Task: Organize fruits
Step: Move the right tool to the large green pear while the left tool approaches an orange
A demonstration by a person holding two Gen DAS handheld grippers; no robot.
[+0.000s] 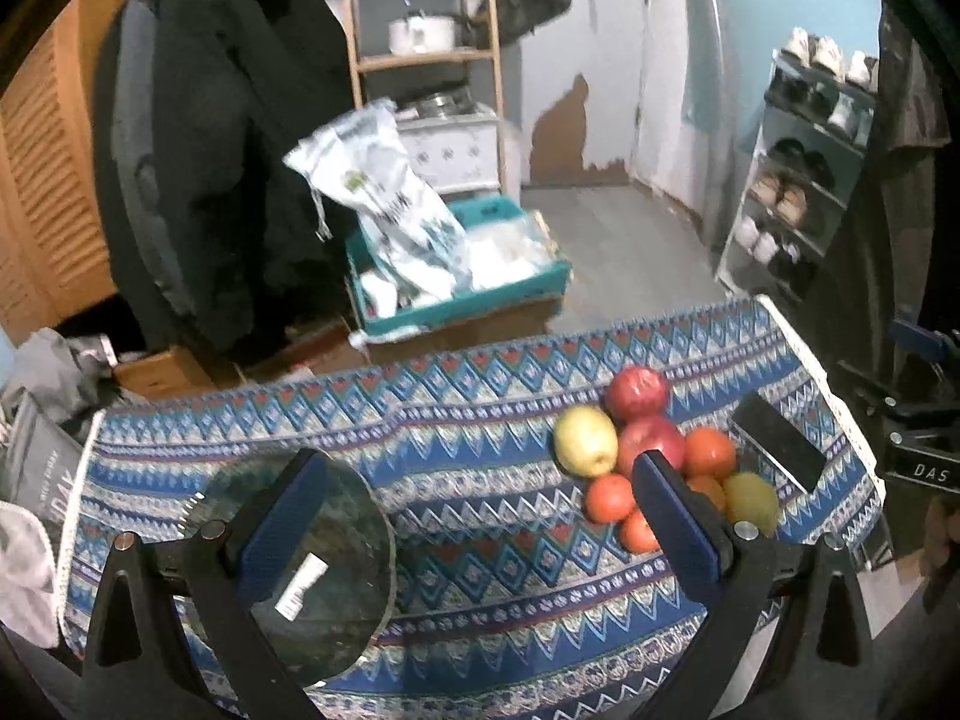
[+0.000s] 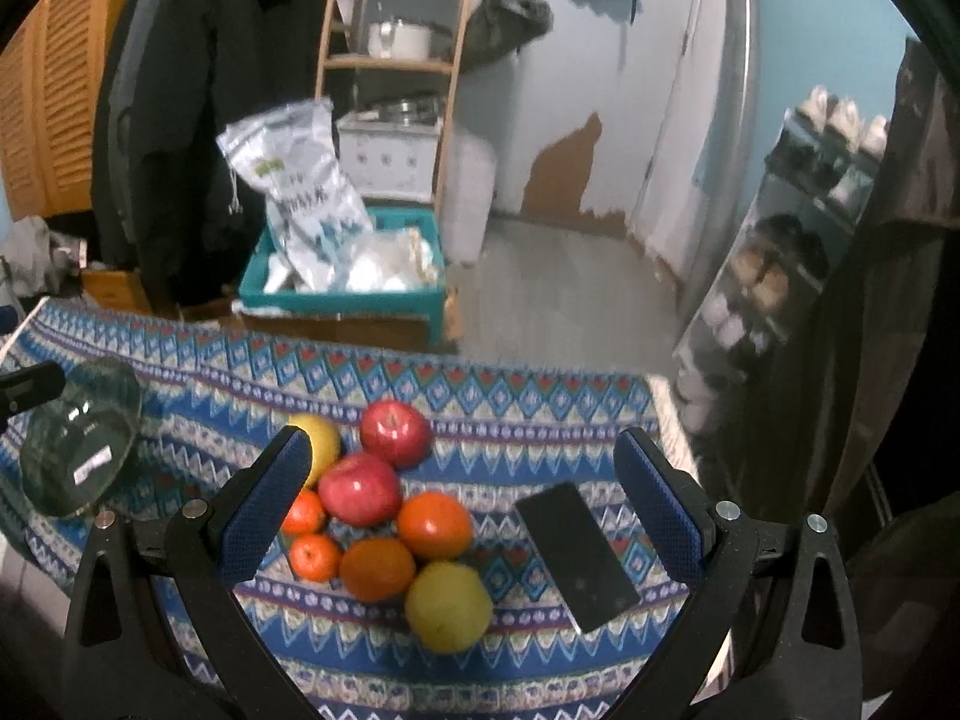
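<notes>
Woven cloth: a blue zigzag-patterned cloth (image 2: 528, 414) is covering my tabletop and carrying everything I am working with.
Glass bowl: the clear bowl (image 1: 312, 564) is sitting on the cloth well apart from the fruit, on my left side, with a white sticker on it; it is lying just under my left gripper's left finger.
Phone: a dark phone (image 2: 579, 555) is lying flat just right of the fruit, its long axis running away from me and slightly leftward.
Fruit pile: the fruit is bunched together, touching, in the middle-right of the cloth: two red apples (image 2: 360, 489), two yellow-green apples (image 2: 449, 606), two large oranges (image 2: 435, 525) and two small mandarins (image 2: 315, 557). Round things, so no real long axis; the far red apple is showing its stem dimple upward.
Left gripper: my left gripper (image 1: 480, 525) is standing wide apart, holding nothing, hovering above cloth between bowl and pile.
Right gripper: my right gripper (image 2: 459, 510) is also spread wide and empty, framing the pile and phone.
Step in hand, my judgement: I am lining up for a first pick. I am favouring an outer fruit, closing across its widest part, gently, so neighbours are not rolling off toward the edge.
</notes>
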